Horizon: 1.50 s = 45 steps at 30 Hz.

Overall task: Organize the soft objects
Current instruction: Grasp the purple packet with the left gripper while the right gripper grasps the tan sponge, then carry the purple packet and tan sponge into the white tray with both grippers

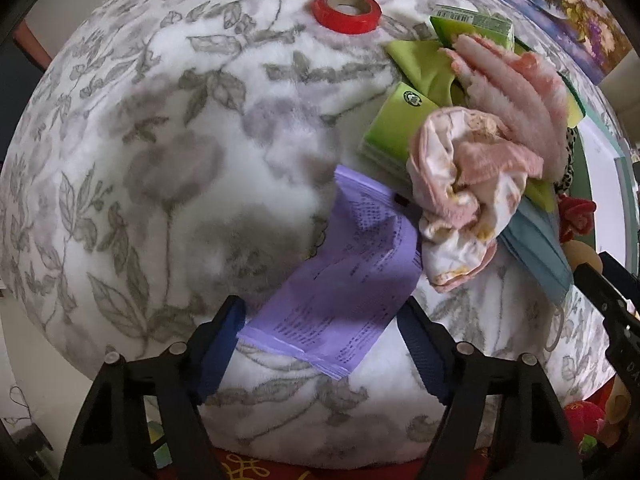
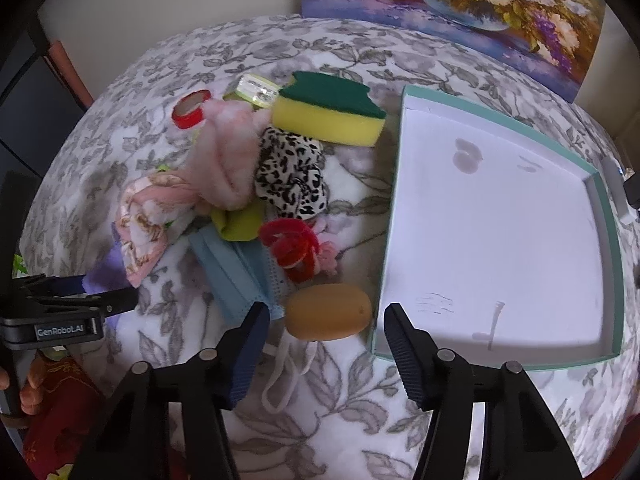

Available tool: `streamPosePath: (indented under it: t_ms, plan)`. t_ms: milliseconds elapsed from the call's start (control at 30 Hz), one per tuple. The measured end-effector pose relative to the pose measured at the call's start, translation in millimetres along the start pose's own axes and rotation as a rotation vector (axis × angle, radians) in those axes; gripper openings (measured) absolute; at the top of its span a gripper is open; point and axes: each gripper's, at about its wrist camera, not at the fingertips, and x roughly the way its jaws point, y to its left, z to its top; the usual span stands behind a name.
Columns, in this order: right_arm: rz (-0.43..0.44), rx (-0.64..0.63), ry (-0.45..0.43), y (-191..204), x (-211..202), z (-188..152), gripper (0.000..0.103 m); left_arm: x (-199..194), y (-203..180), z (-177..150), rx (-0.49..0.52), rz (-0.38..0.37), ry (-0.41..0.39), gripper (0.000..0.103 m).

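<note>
**Both grippers lowered over a heap of soft things on a floral blanket**

A white fleece blanket printed with grey leaves and flowers (image 1: 168, 168) is seen spread under everything. The left gripper (image 1: 320, 354) is pointed straight down, its blue-padded fingers (image 1: 222, 352) spread on either side of the near end of a flat lilac plastic packet printed with dark text (image 1: 344, 276). The packet lies between the pads, but no pressing on it can be made out.

Just beyond the packet a crumpled white-and-pink floral cloth (image 1: 460, 200) is piled against a fluffy pink striped sock (image 1: 516, 88), with a lime-green cloth (image 1: 424, 64), green cartons (image 1: 390, 132) and a pale blue pleated face mask (image 1: 540, 248) around it. A red roll of tape (image 1: 346, 10) stands apart, farther back.

In the right wrist view the right gripper (image 2: 322, 350) is held with its fingers (image 2: 250, 354) apart, and nothing is pinched. An orange-brown egg-shaped soft object (image 2: 328, 316) lies just ahead, between the pads, touching the corner of a shallow white tray with a teal rim (image 2: 390, 208). The mask's white ear loop (image 2: 288, 376) is trailed toward the left pad. Behind are gathered a red fuzzy ring (image 2: 290, 246), a leopard-print black-and-white fabric piece (image 2: 290, 178) and a yellow sponge with a green scouring top (image 2: 328, 114). The tray is seen to the right of the heap, with nothing in it. A flower painting (image 2: 460, 8) is propped against the wall.
</note>
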Motion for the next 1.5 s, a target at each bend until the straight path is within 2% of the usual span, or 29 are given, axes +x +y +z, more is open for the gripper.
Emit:
streamPosePath:
  t_ms: [67,267,433,667,767,933,1100,1233,1267,1367,1500]
  plan:
    - [0.000,0.010,0.004,-2.3,1.9,1.0,0.057,-1.8,-3.6,2.6,0.009,0.017,-0.001,0.073]
    - [0.011,0.019,0.013,-4.8,6.3,3.1,0.053,-11.4,-9.2,8.6,0.015,0.025,-0.024,0.061]
    - [0.023,0.034,0.010,-7.3,5.9,3.5,0.052,-30.6,-12.1,18.3,-0.002,0.031,-0.046,0.059]
    - [0.041,0.055,0.008,-10.3,3.4,3.4,0.051,-81.3,-4.9,50.1,-0.090,0.004,-0.101,0.058]
    - [0.056,0.068,0.008,-12.8,2.2,3.4,0.051,-104.9,-14.5,63.4,-0.097,-0.008,-0.133,0.058]
    - [0.090,0.104,-0.001,-19.2,-0.6,3.0,0.050,-123.1,-35.1,63.1,-0.107,-0.042,-0.188,0.058]
    - [0.126,0.133,-0.023,-24.7,-7.1,4.4,0.049,-129.8,-49.3,62.9,-0.138,-0.059,-0.223,0.058]
    - [0.155,0.154,-0.066,-29.4,-17.6,5.7,0.049,-131.7,-70.7,66.2,-0.122,-0.053,-0.249,0.058]
    - [0.164,0.160,-0.074,-30.6,-19.7,6.0,0.040,-132.5,-77.0,67.9,-0.120,-0.056,-0.255,0.058]
    - [0.174,0.170,-0.099,-33.2,-25.6,7.1,0.040,-128.4,-89.4,70.7,-0.119,-0.056,-0.260,0.058]
    - [0.169,0.171,-0.079,-33.4,-20.7,7.7,0.040,-114.6,-99.6,69.5,-0.118,-0.064,-0.240,0.058]
